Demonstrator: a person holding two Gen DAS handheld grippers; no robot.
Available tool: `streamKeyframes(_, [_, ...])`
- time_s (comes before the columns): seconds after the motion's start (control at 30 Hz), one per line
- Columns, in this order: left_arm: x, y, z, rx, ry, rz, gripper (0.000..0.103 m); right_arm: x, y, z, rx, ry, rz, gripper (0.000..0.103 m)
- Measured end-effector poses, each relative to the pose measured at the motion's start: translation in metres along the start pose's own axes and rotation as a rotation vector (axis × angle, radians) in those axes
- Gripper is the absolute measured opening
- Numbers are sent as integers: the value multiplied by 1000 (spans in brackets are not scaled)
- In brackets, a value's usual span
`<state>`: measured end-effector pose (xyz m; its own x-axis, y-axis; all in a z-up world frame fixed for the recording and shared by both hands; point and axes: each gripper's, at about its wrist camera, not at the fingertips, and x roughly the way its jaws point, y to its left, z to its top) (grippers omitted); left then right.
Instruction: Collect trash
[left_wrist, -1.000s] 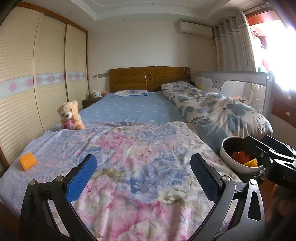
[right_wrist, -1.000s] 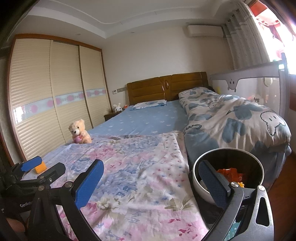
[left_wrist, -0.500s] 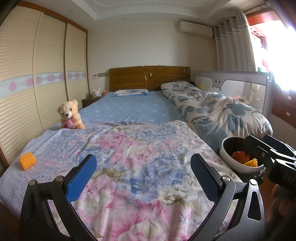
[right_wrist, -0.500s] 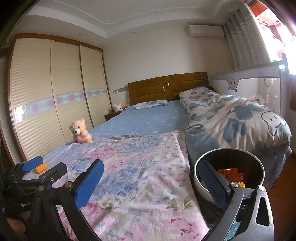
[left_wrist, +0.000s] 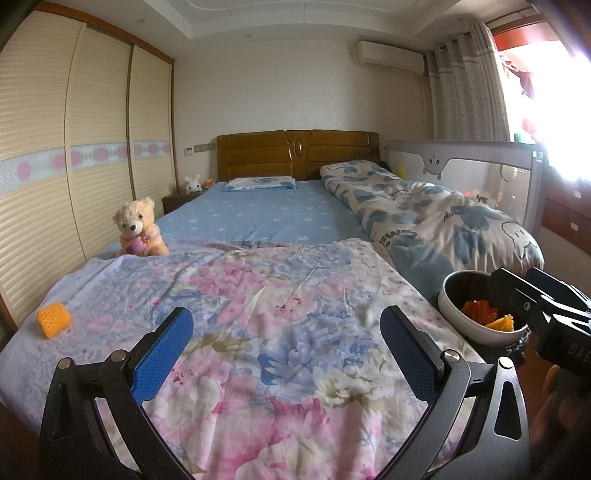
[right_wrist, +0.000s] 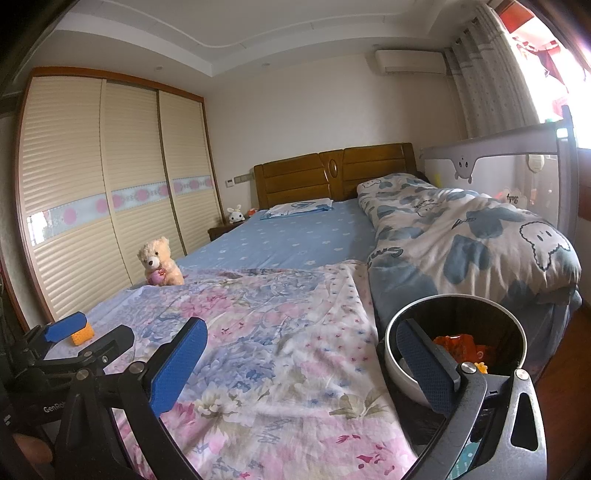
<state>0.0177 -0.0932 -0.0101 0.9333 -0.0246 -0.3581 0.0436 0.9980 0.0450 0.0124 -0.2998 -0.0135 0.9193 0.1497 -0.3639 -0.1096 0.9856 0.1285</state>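
Observation:
An orange knitted block (left_wrist: 54, 319) lies on the floral sheet near the bed's left edge; it also shows in the right wrist view (right_wrist: 82, 334), partly behind the left gripper. A white-rimmed trash bin (left_wrist: 476, 325) stands at the bed's right front corner with orange scraps (left_wrist: 480, 312) inside; the bin also shows in the right wrist view (right_wrist: 457, 339). My left gripper (left_wrist: 284, 350) is open and empty over the floral sheet. My right gripper (right_wrist: 299, 363) is open and empty, its right finger over the bin's rim.
A teddy bear (left_wrist: 137, 229) sits at the bed's left side. A rolled patterned duvet (left_wrist: 436, 218) lies along the right. A grey bed rail (left_wrist: 465, 173) stands behind it. Sliding wardrobe doors (left_wrist: 74, 155) line the left wall. A wooden headboard (left_wrist: 295, 155) stands at the back.

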Motion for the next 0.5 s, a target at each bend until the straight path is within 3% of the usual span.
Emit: streamKeyframes(0.5, [1, 0, 0, -2, 2, 0, 103, 0, 0, 1, -3, 0, 2, 103])
